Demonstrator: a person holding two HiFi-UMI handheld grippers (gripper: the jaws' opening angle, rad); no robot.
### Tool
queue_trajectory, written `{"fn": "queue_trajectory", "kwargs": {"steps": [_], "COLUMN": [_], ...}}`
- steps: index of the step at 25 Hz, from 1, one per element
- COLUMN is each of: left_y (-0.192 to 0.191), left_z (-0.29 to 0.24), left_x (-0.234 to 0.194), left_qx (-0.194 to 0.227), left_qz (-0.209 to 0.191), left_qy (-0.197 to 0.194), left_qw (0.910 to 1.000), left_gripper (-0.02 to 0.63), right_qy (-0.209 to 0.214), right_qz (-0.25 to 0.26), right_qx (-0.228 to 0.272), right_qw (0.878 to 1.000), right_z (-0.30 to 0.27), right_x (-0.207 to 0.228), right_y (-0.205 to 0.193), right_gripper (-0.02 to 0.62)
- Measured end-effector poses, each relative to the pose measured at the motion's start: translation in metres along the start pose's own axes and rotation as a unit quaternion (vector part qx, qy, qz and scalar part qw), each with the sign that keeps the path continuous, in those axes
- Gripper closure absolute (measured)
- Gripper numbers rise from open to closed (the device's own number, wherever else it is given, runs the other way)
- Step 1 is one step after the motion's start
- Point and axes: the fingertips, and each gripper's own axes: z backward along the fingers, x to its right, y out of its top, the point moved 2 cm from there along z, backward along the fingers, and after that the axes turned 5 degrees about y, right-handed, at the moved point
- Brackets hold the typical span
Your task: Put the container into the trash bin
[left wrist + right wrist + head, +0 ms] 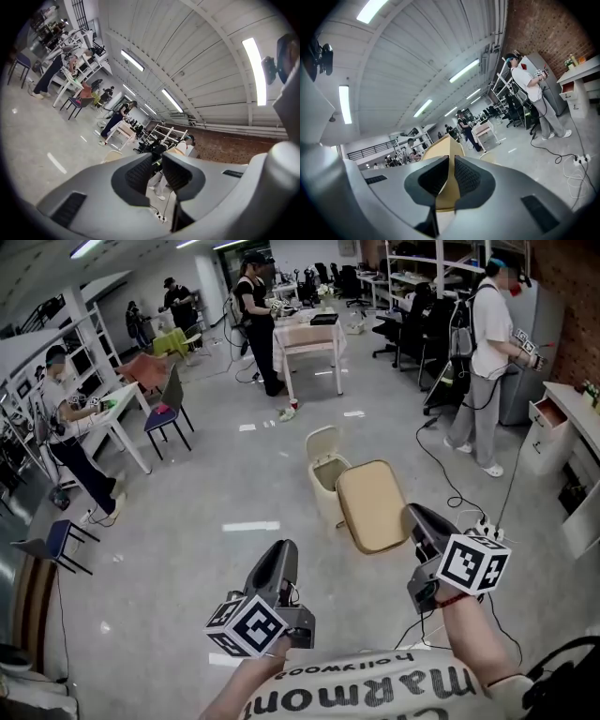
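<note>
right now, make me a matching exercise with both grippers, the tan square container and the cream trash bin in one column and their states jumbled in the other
Things:
1. left gripper
2. right gripper
3. tan square container
4. cream trash bin

States:
A. standing open on the grey floor
B. held in the air by one edge
C. jaws clamped on a thin tan wall
D. nothing between its jaws

Pairs: 1-D, 2-C, 3-B, 4-A

left tool (280,552) low, jaws slightly apart; right tool (416,518) tight on container (372,505)
</note>
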Motion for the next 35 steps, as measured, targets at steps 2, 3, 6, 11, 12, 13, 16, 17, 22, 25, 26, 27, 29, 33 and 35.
{"fn": "queue_trajectory", "kwargs": {"steps": [2, 3, 6, 11, 12, 13, 16, 17, 22, 25, 26, 27, 29, 33, 35], "left_y": [-0.005, -0.008, -0.018, -0.028, -0.029, -0.03, -0.035, -0.036, -0.037, -0.03, -0.027, -0.025, -0.018, 0.007, 0.018], "left_z": [-0.013, -0.02, -0.035, -0.049, -0.052, -0.055, -0.065, -0.07, -0.104, -0.136, -0.149, -0.164, -0.194, -0.252, -0.278], "left_x": [0.003, 0.004, 0.007, 0.0, -0.002, -0.004, -0.01, -0.013, -0.03, -0.038, -0.041, -0.044, -0.054, -0.079, -0.09], "left_qx": [0.004, 0.005, 0.004, -0.001, -0.001, -0.002, -0.01, -0.013, -0.031, -0.042, -0.047, -0.052, -0.064, -0.086, -0.095], "left_qz": [0.002, 0.001, 0.001, 0.003, 0.004, 0.006, 0.01, 0.01, 0.014, 0.014, 0.014, 0.015, 0.015, 0.009, 0.007], "left_qy": [0.007, 0.01, 0.02, 0.041, 0.046, 0.051, 0.065, 0.067, 0.065, 0.049, 0.043, 0.037, 0.024, -0.009, -0.018], "left_qw": [1.0, 0.9999, 0.9998, 0.9991, 0.9989, 0.9987, 0.9978, 0.9976, 0.9973, 0.9978, 0.9979, 0.9978, 0.9975, 0.9962, 0.9953], "left_gripper": [0.551, 0.551, 0.551, 0.551, 0.551, 0.551, 0.551, 0.551, 0.549, 0.551, 0.551, 0.551, 0.551, 0.551, 0.551], "right_qy": [0.004, 0.006, 0.013, 0.019, 0.02, 0.021, 0.022, 0.021, 0.007, -0.008, -0.013, -0.018, -0.029, -0.048, -0.054], "right_qz": [-0.003, -0.005, -0.012, -0.027, -0.029, -0.032, -0.041, -0.043, -0.049, -0.049, -0.05, -0.051, -0.052, -0.044, -0.046], "right_qx": [-0.001, -0.002, -0.005, -0.013, -0.015, -0.018, -0.028, -0.032, -0.035, -0.033, -0.031, -0.029, -0.026, -0.018, -0.017], "right_qw": [1.0, 1.0, 1.0, 0.999, 0.999, 0.999, 0.999, 0.998, 0.998, 0.998, 0.998, 0.998, 0.998, 0.998, 0.997], "right_z": [-0.006, -0.009, -0.017, -0.032, -0.036, -0.04, -0.052, -0.056, -0.081, -0.101, -0.11, -0.119, -0.14, -0.193, -0.218], "right_x": [0.016, 0.024, 0.045, 0.069, 0.073, 0.076, 0.088, 0.092, 0.109, 0.122, 0.127, 0.131, 0.14, 0.143, 0.146], "right_y": [0.008, 0.012, 0.019, 0.018, 0.018, 0.017, 0.015, 0.013, 0.013, 0.02, 0.023, 0.027, 0.034, 0.044, 0.048], "right_gripper": [0.555, 0.555, 0.555, 0.555, 0.555, 0.555, 0.555, 0.555, 0.555, 0.557, 0.557, 0.557, 0.557, 0.557, 0.557]}}
